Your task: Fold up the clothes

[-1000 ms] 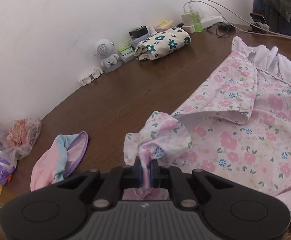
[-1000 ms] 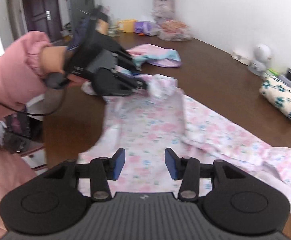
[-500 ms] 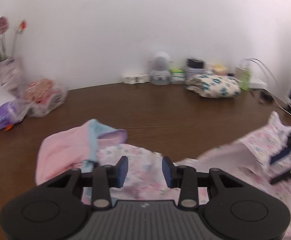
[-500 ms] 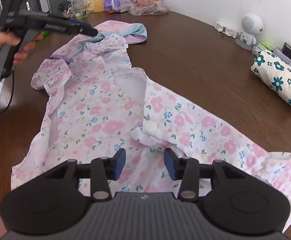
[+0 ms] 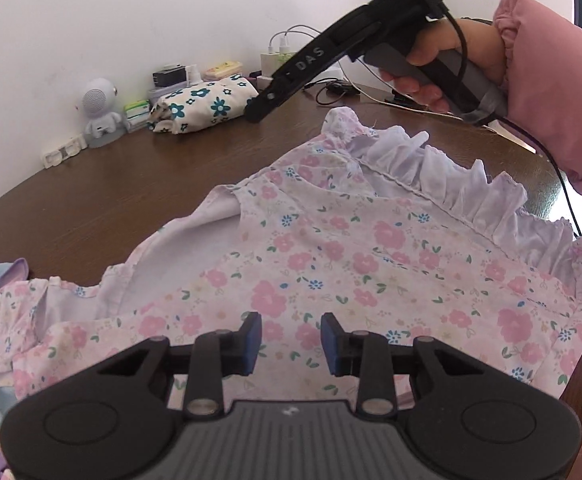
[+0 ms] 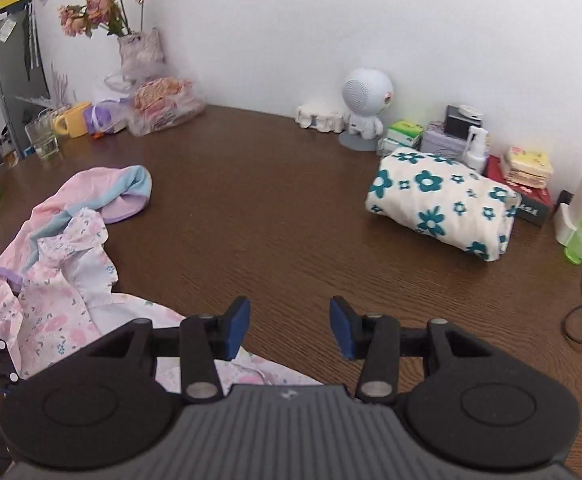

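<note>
Jaws of my left gripper [image 5: 291,334], just closing slightly, gape empty over the floral dress [image 5: 331,264]; my right gripper [image 6: 289,326] gapes empty beside it.

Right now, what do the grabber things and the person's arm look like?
Both grippers are black plastic with ribbed grey tops and blue finger pads: left gripper, right gripper. The right one has a grey pistol handle, white "DAS" lettering and a thin black cable. The arm wears a puffy pink sleeve.

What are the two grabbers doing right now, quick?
Left gripper: jaws open, just closed a little, nothing between them, over the floral dress.
Right gripper: jaws open, holding nothing, over the table.
</note>
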